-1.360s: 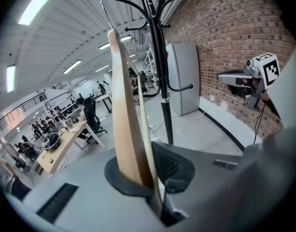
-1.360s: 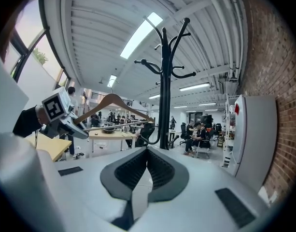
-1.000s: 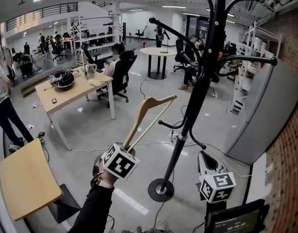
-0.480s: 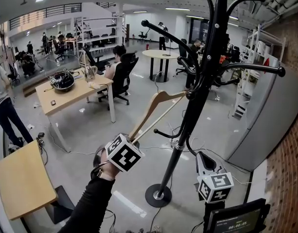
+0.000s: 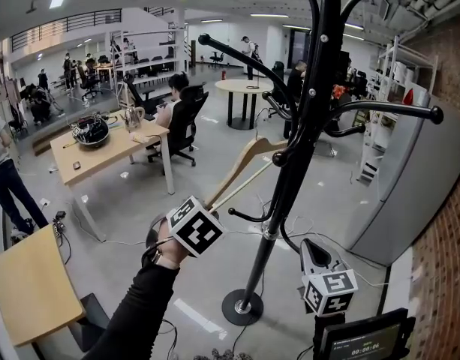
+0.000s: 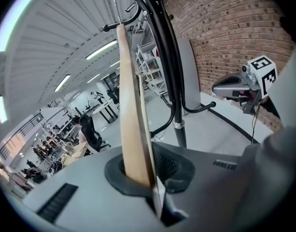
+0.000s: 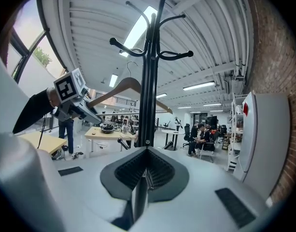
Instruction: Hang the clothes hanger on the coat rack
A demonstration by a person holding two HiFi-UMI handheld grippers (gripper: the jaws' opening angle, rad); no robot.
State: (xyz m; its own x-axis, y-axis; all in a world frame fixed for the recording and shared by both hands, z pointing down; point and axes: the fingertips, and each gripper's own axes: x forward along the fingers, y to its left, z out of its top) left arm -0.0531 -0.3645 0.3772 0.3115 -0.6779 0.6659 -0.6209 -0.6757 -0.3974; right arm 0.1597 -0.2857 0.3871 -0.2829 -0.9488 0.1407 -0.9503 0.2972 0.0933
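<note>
A wooden clothes hanger [image 5: 245,165] with a metal hook sticks up and to the right from my left gripper [image 5: 211,205], which is shut on its lower end. Its upper part lies against the pole of the black coat rack [image 5: 293,156], among the lower arms. In the left gripper view the hanger [image 6: 131,105] rises between the jaws, with the rack [image 6: 167,47] just behind it. My right gripper [image 5: 314,246] hangs low to the right of the rack's base, shut and empty. The right gripper view shows the rack [image 7: 148,81] straight ahead, with the hanger [image 7: 123,87] behind it.
The rack's round base [image 5: 242,307] stands on the grey floor. A grey cabinet [image 5: 410,178] and a brick wall [image 5: 447,261] close off the right. Wooden tables [image 5: 31,283] stand at the left, and people sit at desks further back.
My left gripper has carried the hanger up and to the right, closer to the rack's pole. The right gripper has shifted a little near the base.
</note>
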